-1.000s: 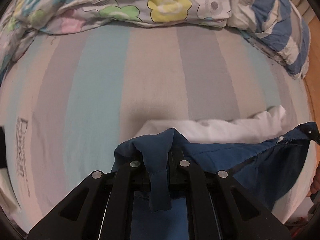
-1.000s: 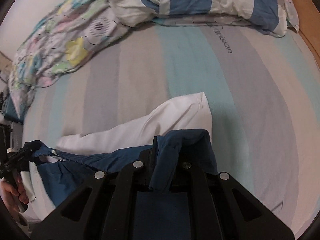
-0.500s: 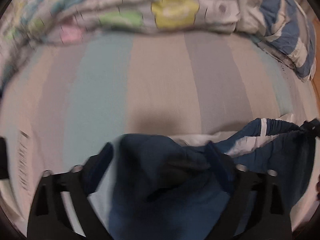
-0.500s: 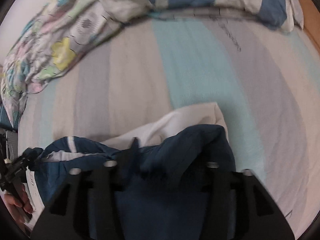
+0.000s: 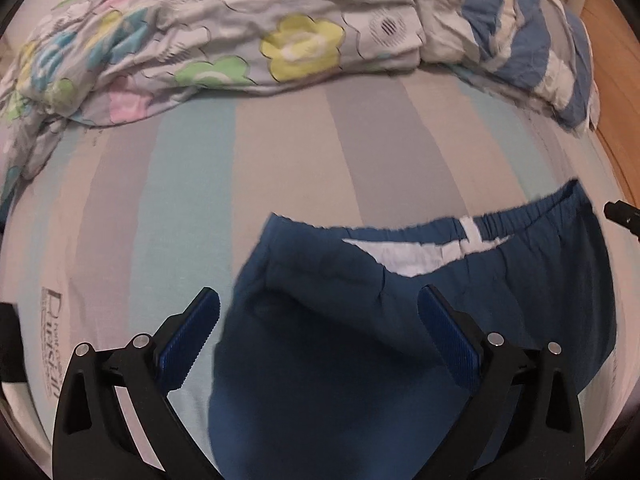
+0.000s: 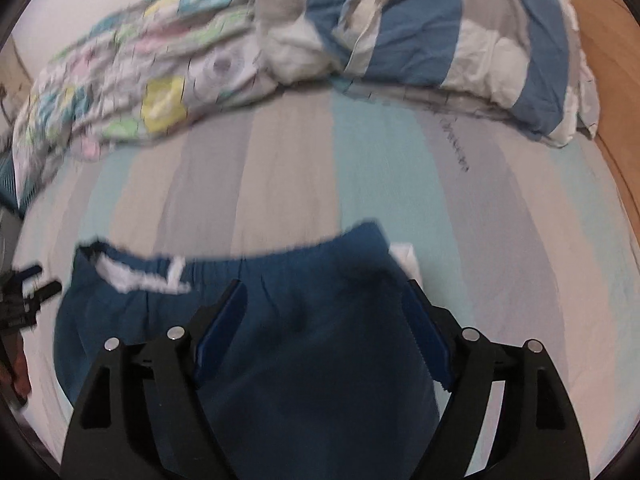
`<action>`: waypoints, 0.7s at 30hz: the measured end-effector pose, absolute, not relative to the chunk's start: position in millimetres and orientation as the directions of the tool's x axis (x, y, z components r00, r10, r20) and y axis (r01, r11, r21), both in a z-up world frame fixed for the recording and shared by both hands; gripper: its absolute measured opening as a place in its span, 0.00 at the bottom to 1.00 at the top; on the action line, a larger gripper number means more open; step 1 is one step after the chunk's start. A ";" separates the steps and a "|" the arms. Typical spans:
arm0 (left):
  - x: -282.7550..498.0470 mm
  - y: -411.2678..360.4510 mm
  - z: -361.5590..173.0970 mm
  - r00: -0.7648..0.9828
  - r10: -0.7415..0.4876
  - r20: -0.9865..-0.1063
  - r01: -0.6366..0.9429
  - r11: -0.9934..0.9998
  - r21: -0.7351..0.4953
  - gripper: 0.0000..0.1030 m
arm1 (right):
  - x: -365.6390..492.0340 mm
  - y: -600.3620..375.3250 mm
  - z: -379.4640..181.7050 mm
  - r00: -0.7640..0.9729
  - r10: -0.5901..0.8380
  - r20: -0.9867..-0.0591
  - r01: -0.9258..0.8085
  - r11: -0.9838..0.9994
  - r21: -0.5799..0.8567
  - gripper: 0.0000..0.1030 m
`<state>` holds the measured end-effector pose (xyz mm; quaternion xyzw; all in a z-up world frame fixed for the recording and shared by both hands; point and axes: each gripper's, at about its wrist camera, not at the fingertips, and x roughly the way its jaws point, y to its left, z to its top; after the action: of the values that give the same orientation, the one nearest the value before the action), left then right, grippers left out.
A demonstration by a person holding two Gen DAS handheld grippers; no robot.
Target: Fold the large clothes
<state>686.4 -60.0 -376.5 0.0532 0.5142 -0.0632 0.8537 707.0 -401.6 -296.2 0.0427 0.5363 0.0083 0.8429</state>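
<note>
both claws, left [image 5: 318, 332] wide, right [image 6: 324, 332] opening, grip nothing so the shorts [image 5: 400, 320] lie folded on the bed [image 5: 280, 152].

Garment [image 5: 360, 320] flat on bed sheet [image 5: 280, 160], quilt [image 5: 200, 40] and pillow [image 5: 520, 32] behind.

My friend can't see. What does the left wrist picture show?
Blue clothing with an elastic band lies on a striped bed sheet, between the wide-open left tongs, which are not gripping it. Behind it sit a flowery blanket and a blue-striped pillow.
</note>
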 end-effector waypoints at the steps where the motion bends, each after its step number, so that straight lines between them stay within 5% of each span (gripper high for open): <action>1: 688.5 -62.2 -382.1 0.455 -0.049 -0.889 0.175 0.984 0.036 0.94 | 705.3 -398.6 -300.5 0.409 0.056 -0.911 0.018 0.997 0.070 0.74; 11: 727.4 -75.8 -420.5 0.401 0.009 -0.916 0.243 0.963 0.116 0.94 | 715.3 -376.7 -343.4 0.338 -0.035 -0.941 -0.075 0.995 -0.064 0.74; 15: 744.5 -74.0 -439.5 0.368 0.025 -0.929 0.230 0.966 0.117 0.94 | 733.5 -373.9 -364.9 0.277 -0.065 -0.959 -0.079 0.993 -0.091 0.63; 17: 750.2 -67.1 -444.9 0.362 0.012 -0.932 0.205 0.974 0.092 0.88 | 739.2 -375.8 -374.1 0.265 -0.064 -0.962 -0.076 0.993 -0.087 0.56; 21: 761.4 -57.3 -460.9 0.314 -0.016 -0.949 0.175 0.984 0.041 0.56 | 748.9 -383.1 -388.3 0.230 -0.040 -0.972 -0.034 0.998 -0.049 0.32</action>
<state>761.4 -57.3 -460.9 0.0680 0.5826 -0.0592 0.8077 748.9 -383.1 -388.3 -0.0299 0.6204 -0.0017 0.7837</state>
